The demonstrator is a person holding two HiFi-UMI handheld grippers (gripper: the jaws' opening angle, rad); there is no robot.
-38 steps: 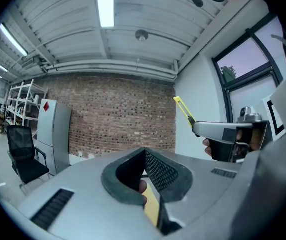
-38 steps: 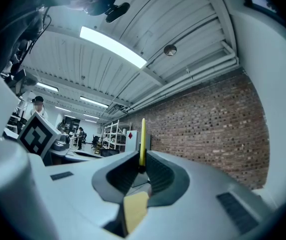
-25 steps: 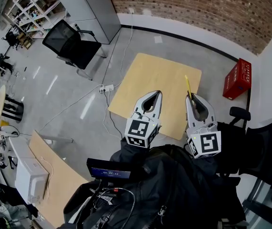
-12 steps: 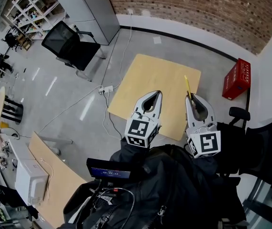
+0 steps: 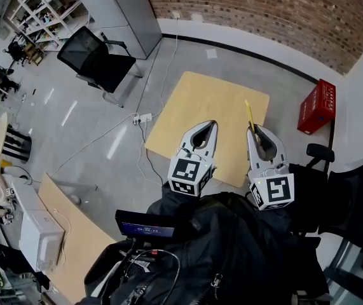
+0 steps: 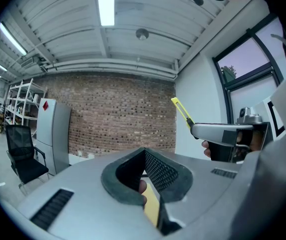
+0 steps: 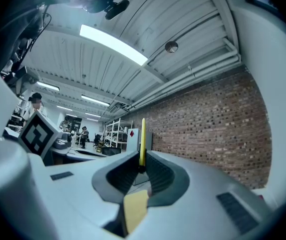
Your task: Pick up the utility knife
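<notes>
The utility knife [image 5: 250, 114] is thin and yellow, and it sticks out past the tips of my right gripper [image 5: 255, 129], which is shut on its lower end above the right side of the light wooden table [image 5: 206, 103]. In the right gripper view the utility knife [image 7: 142, 142] stands upright between the closed tips of the right gripper [image 7: 141, 167]. The left gripper view shows the utility knife [image 6: 183, 112] tilted up out of the right gripper [image 6: 195, 129]. My left gripper [image 5: 213, 125] hovers beside it over the table. The left gripper [image 6: 144, 151] is shut with nothing in it.
A red crate [image 5: 318, 105] stands on the floor right of the table. A black office chair [image 5: 95, 59] and a grey cabinet [image 5: 127, 11] are at the far left. A power strip [image 5: 144, 117] with cables lies left of the table. A brick wall runs behind.
</notes>
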